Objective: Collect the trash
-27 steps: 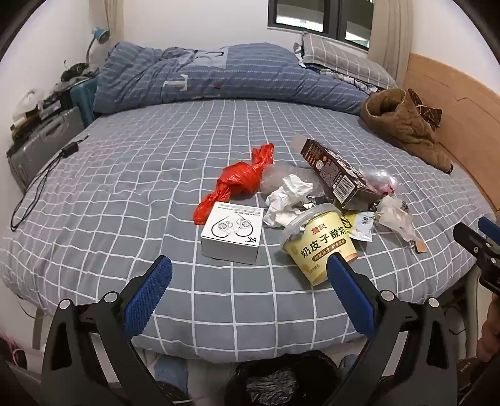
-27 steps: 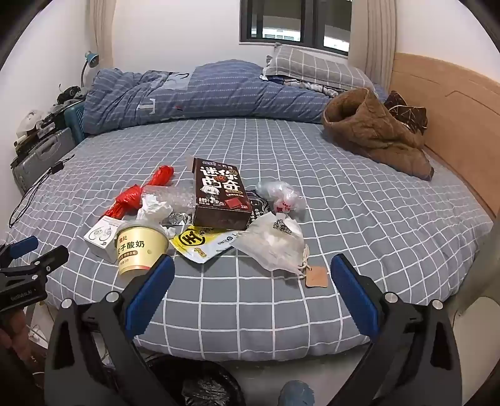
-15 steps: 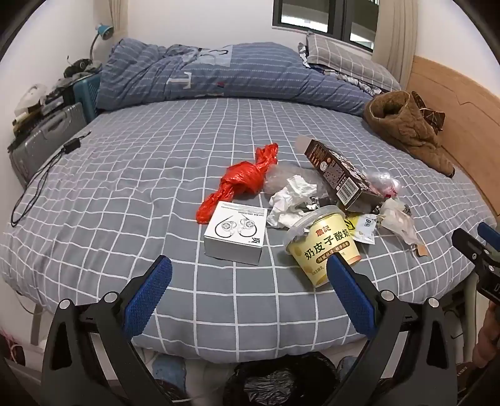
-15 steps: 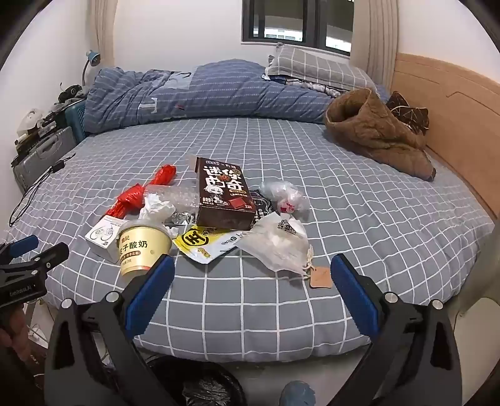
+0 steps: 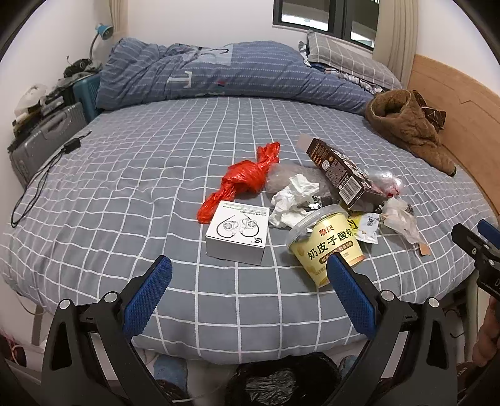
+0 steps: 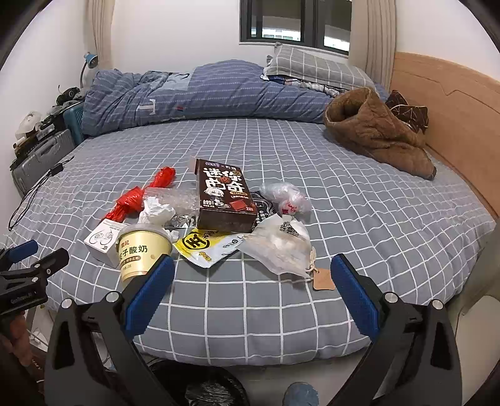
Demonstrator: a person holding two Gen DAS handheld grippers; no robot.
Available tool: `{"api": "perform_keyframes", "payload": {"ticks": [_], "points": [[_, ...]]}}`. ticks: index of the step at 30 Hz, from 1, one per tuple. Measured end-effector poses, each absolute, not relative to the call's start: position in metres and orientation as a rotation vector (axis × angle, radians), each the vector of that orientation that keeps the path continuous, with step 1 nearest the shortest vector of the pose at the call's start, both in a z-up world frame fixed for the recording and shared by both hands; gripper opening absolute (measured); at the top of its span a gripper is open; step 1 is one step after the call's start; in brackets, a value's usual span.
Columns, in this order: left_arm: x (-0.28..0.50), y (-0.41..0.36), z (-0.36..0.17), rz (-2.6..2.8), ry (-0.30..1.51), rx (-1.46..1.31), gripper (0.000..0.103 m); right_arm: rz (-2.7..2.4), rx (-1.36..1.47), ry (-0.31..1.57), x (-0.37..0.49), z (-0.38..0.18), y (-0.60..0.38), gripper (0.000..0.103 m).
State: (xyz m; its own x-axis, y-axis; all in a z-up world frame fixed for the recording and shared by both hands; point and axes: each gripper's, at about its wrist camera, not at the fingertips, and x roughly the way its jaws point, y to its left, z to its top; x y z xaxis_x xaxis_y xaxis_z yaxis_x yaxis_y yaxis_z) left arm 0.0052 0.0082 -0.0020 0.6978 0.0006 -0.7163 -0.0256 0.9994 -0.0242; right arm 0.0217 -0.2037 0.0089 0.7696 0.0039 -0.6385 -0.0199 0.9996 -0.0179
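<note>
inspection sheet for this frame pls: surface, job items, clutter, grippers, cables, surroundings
Surface: bed with a grey checked sheet; trash heaped near the front edge.
Job's things: red plastic bag, white box, yogurt cup on its side, crumpled paper, brown carton, yellow wrapper, clear bags; black-lined trash bin below the bed edge.
Clutter: brown jacket, blue duvet, pillow.
Grippers: left gripper open and empty; right gripper open and empty; both short of the pile.
Cables: black cable with an adapter over the bed's left edge.
Surroundings: suitcase, desk lamp, window, wooden headboard.
</note>
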Motion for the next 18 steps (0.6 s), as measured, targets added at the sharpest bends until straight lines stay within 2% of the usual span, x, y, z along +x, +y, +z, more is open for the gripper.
{"api": "perform_keyframes", "payload": {"ticks": [18], "points": [[0.0044,0.0093,-0.0035,0.016,0.792,-0.035,0.097,0.022,-0.022,0.687,0.0204,0.0097,-0.1997,0.096]]}}
